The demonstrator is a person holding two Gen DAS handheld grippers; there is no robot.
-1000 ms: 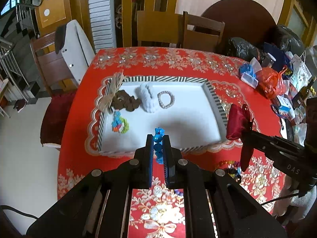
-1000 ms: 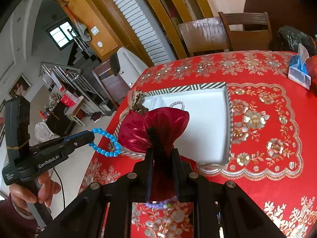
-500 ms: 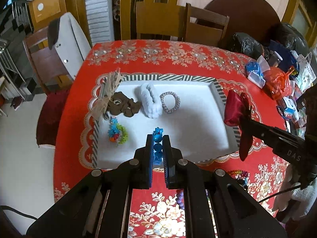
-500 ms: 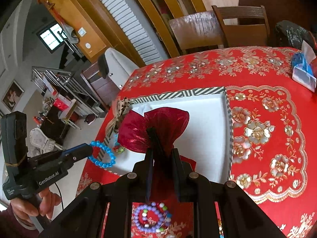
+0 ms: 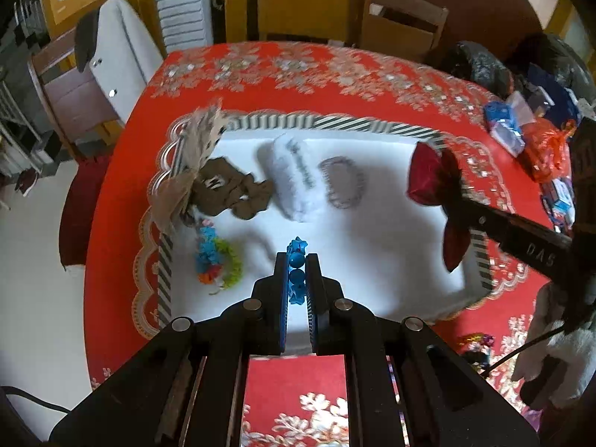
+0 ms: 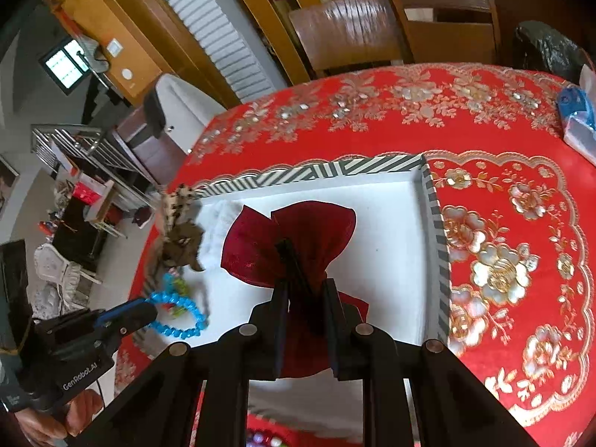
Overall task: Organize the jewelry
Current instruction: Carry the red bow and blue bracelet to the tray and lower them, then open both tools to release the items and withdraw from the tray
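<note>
My left gripper (image 5: 297,260) is shut on a blue bead bracelet (image 5: 297,272) and holds it over the front of the white tray (image 5: 372,257); the bracelet also shows in the right wrist view (image 6: 178,316). My right gripper (image 6: 305,287) is shut on a dark red velvet pouch (image 6: 294,238) above the tray's right part; the pouch also shows in the left wrist view (image 5: 428,175). In the tray lie a colourful bracelet (image 5: 216,260), a brown piece (image 5: 231,190), a white fluffy band (image 5: 294,178) and a grey bead bracelet (image 5: 342,182).
The tray has a striped rim (image 6: 436,231) and sits on a round table with a red flowered cloth (image 6: 503,260). Bags and packets (image 5: 532,138) crowd the table's right side. More bead bracelets (image 5: 476,342) lie on the cloth near the front. Chairs (image 5: 402,26) stand behind.
Both grippers moved forward over the tray, the left with the blue bracelet, the right with the red pouch. The pouch now hangs over the tray's right part.
</note>
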